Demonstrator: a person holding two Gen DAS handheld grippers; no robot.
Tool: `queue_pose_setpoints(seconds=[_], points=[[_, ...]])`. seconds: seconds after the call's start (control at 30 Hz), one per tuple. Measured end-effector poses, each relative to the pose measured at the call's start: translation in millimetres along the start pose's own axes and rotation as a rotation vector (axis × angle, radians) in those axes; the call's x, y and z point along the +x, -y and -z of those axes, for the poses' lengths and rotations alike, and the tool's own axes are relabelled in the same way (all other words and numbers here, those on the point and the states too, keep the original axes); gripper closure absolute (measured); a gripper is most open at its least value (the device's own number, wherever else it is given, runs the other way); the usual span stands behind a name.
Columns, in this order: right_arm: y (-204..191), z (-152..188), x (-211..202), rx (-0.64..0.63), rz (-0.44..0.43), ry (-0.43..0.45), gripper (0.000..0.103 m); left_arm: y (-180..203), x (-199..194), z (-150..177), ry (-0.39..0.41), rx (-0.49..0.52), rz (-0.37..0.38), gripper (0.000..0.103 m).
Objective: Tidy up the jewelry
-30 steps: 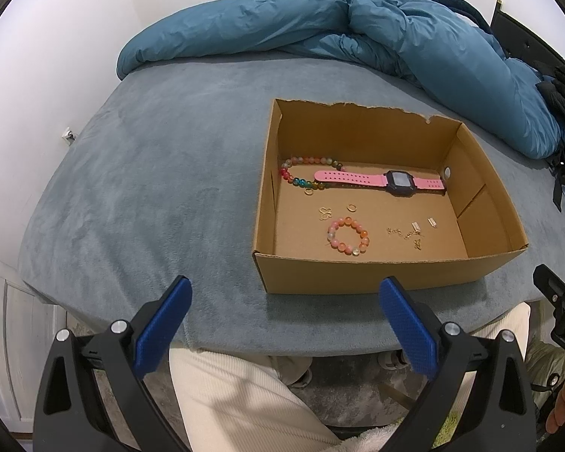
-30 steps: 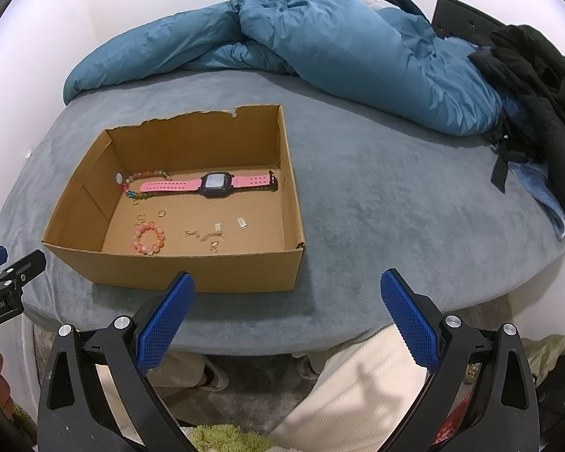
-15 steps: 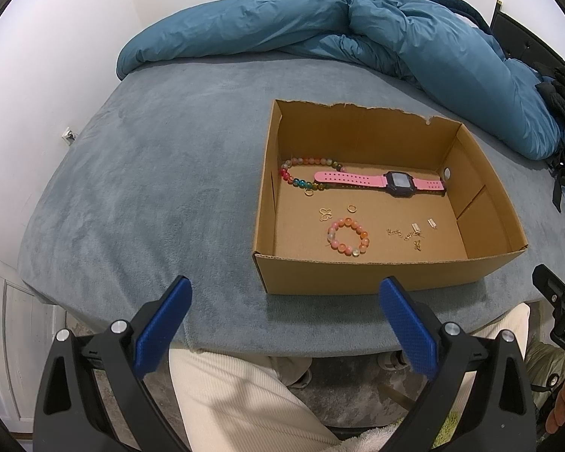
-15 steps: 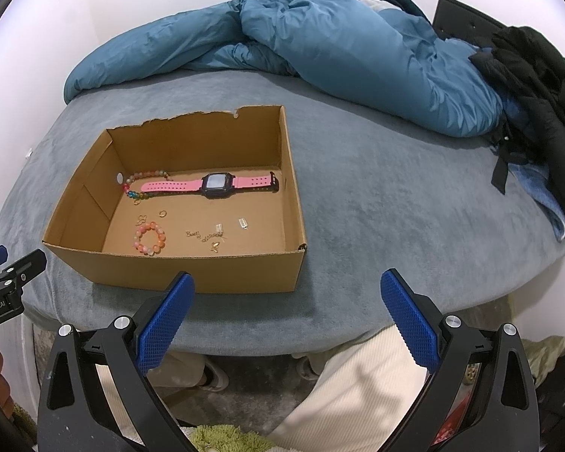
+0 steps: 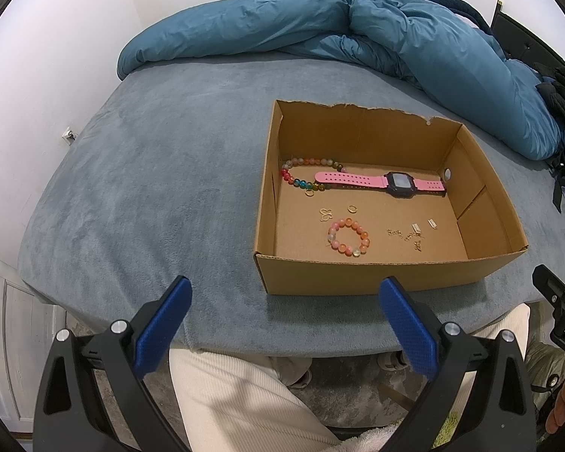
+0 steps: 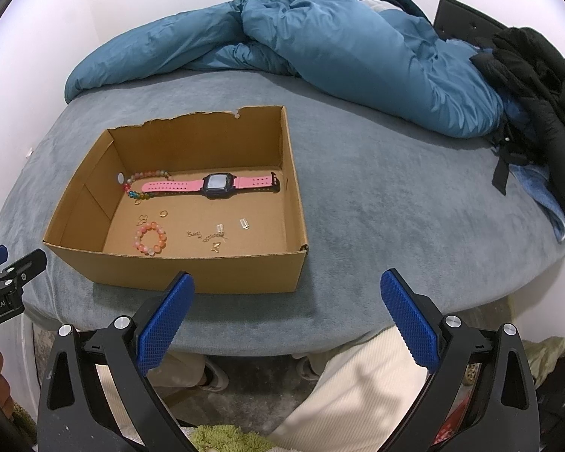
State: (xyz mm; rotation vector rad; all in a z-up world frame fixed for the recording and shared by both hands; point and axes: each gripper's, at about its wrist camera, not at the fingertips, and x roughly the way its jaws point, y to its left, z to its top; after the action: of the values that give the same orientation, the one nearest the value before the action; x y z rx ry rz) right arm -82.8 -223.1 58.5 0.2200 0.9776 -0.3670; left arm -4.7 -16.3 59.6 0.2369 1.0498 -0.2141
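Observation:
An open cardboard box [image 5: 361,275] [image 6: 192,271] sits on the grey-blue bed near its front edge. Inside lie a pink watch [image 5: 380,182] [image 6: 214,184], a multicoloured bead strand [image 5: 301,177] [image 6: 139,188], a small pink bead bracelet [image 5: 348,242] [image 6: 150,239], gold rings [image 5: 352,208] [image 6: 164,213] and tiny gold pieces [image 5: 412,234] [image 6: 214,235]. My left gripper [image 5: 285,297] hangs open before the bed's edge, left of the box's front. My right gripper [image 6: 287,293] is also open, in front of the box's near right corner. Neither holds anything.
A rumpled blue duvet [image 5: 358,41] [image 6: 320,45] lies along the back of the bed. Black clothing [image 6: 538,86] is piled at the right. The person's cream trousers [image 5: 237,399] [image 6: 358,388] show below the bed edge. Grey cover [image 5: 150,188] stretches left of the box.

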Motion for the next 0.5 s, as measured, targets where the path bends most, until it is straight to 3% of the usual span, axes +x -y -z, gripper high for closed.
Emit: queue_pose_setpoints(seconds=[0.5], points=[[-1.7, -0.2, -0.1, 0.0, 0.0, -0.001, 0.008, -0.5, 0.2, 0.5, 0.0, 0.0, 0.0, 0.005]])
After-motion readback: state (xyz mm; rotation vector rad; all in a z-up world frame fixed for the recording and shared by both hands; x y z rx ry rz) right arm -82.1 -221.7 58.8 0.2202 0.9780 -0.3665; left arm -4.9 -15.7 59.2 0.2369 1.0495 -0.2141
